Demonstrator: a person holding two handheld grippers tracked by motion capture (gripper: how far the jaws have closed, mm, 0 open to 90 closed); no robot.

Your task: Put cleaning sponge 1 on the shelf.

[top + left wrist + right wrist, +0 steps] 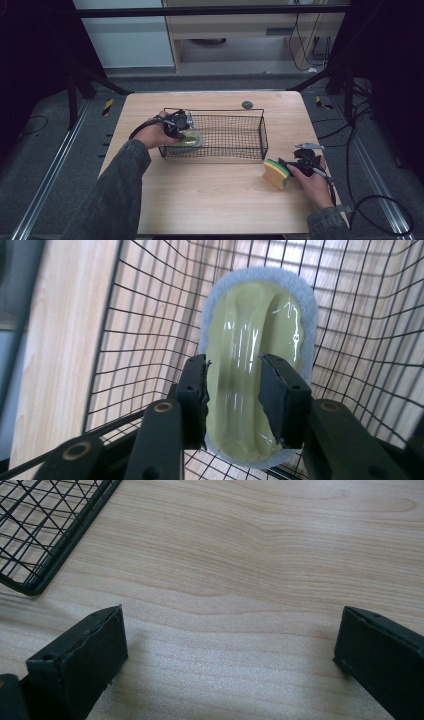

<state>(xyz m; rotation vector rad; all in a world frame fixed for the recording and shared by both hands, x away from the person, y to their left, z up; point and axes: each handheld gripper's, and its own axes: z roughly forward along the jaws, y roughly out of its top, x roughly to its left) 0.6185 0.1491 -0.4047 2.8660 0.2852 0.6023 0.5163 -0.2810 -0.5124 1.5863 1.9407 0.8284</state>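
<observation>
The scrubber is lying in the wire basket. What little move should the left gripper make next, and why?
Probably open a touch wider and lift straight up out of the basket. The scrubber already rests on the basket floor, and the left gripper has its jaws either side of the raised grip, seemingly not pinching it. Rising straight should avoid dragging it or snagging wires.

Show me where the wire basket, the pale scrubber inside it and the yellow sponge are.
wire basket (235,111): high view, far rim.
scrubber (250,330): left gripper view, glossy yellow-green handle top.
yellow sponge (274,175): high view, yellow face.
</observation>
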